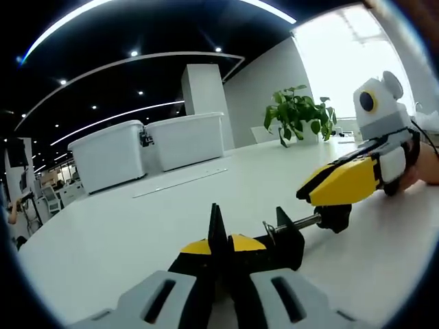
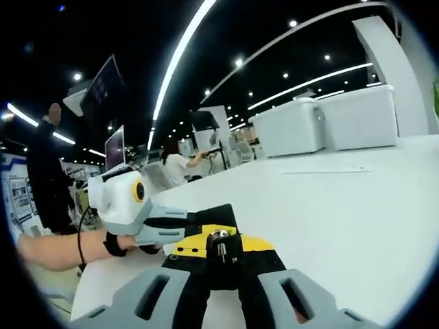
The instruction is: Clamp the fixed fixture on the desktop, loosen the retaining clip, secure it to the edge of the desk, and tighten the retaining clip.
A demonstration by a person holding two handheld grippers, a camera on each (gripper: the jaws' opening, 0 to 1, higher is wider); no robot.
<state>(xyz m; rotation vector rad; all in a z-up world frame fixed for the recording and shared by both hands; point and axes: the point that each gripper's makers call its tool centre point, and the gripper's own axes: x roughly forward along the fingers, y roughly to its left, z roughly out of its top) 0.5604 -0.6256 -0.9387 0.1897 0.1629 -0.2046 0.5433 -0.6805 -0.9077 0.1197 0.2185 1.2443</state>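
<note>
Left gripper (image 1: 221,241): jaws clenched on the clamp body (image 1: 278,243), held low over the white surface (image 1: 137,233)
Right gripper (image 1: 310,194): jaws closed around the screw knob (image 1: 336,218), end-on at (image 2: 219,241)
Fixture: between both grippers, near the surface edge
Risk: knob slipping while turned, if grip too light; body twisting in left jaws, clamp dropping
Background: storage bins (image 1: 144,147), plant (image 1: 298,113)

Dark ceiling (image 1: 137,27), bright window (image 1: 343,55)

Open-plan office: white desk (image 1: 171,205); strip ceiling lights (image 2: 180,51); monitors (image 2: 114,147); potted plant (image 1: 298,113).
</note>
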